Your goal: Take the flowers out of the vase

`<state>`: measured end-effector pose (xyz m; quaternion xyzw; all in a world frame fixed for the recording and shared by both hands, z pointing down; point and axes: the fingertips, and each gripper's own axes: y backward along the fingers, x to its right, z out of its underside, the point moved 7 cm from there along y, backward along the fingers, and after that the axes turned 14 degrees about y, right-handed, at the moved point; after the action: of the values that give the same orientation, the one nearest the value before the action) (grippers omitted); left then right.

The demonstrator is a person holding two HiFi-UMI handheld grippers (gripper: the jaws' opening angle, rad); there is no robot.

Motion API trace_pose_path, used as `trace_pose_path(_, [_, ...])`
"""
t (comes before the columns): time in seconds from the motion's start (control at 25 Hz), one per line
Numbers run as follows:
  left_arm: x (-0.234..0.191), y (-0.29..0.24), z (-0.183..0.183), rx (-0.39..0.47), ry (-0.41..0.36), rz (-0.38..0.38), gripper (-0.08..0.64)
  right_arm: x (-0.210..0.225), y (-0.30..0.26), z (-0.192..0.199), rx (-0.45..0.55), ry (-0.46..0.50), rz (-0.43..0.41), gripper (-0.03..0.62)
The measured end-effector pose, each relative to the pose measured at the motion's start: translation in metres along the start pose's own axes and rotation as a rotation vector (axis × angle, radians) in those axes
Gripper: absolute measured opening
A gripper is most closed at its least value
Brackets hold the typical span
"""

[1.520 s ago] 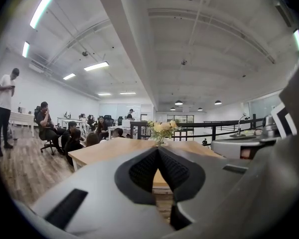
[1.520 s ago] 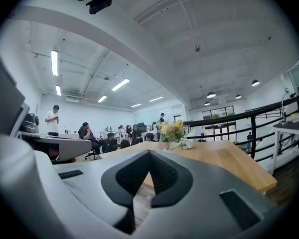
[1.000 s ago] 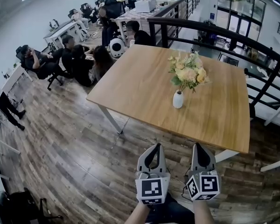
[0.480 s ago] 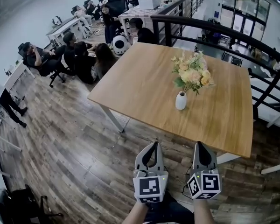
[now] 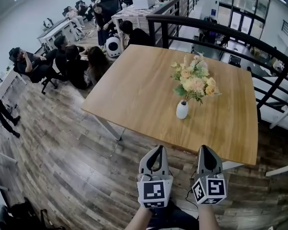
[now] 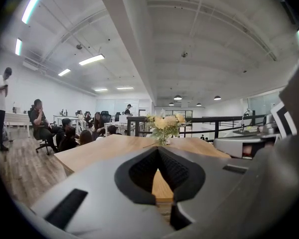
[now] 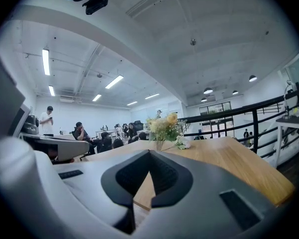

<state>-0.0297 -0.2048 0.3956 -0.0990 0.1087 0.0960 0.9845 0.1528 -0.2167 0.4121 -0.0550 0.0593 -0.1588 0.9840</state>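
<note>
A small white vase (image 5: 182, 110) stands upright on the wooden table (image 5: 139, 90), holding a bunch of yellow, cream and white flowers (image 5: 194, 80). My left gripper (image 5: 159, 148) and right gripper (image 5: 202, 148) hang side by side over the floor just short of the table's near edge, well apart from the vase. Both are shut with nothing between their jaws. In the left gripper view the flowers (image 6: 165, 125) show straight ahead beyond the closed tips (image 6: 158, 149). The right gripper view also has the flowers (image 7: 163, 127) ahead of the closed tips (image 7: 149, 152).
A black railing (image 5: 221, 30) runs behind and to the right of the table. Several people sit on chairs (image 5: 77, 63) at the far left near white desks. The table's white leg (image 5: 108, 126) stands on the plank floor at the left.
Both grippers have edged forward towards the table's near edge, still shut and side by side. The vase and flowers have not moved.
</note>
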Motion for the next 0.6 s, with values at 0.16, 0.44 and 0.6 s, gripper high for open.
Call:
trace_pose_path(0.16, [-0.016,-0.021,-0.011,0.013,0.009,0.007,0.025,-0.004,-0.025,-0.006,0.000,0.016,0.013,-0.008])
trace_pose_path(0.44, [-0.044,-0.053,-0.034,0.029,0.020,0.025,0.025,-0.012,-0.071,-0.026,0.011,0.041,0.029,-0.008])
trace_pose_path(0.6, [-0.059,-0.067,-0.036,0.028,0.032,0.031,0.025,-0.019,-0.088,-0.025,0.006,0.040,0.034,-0.008])
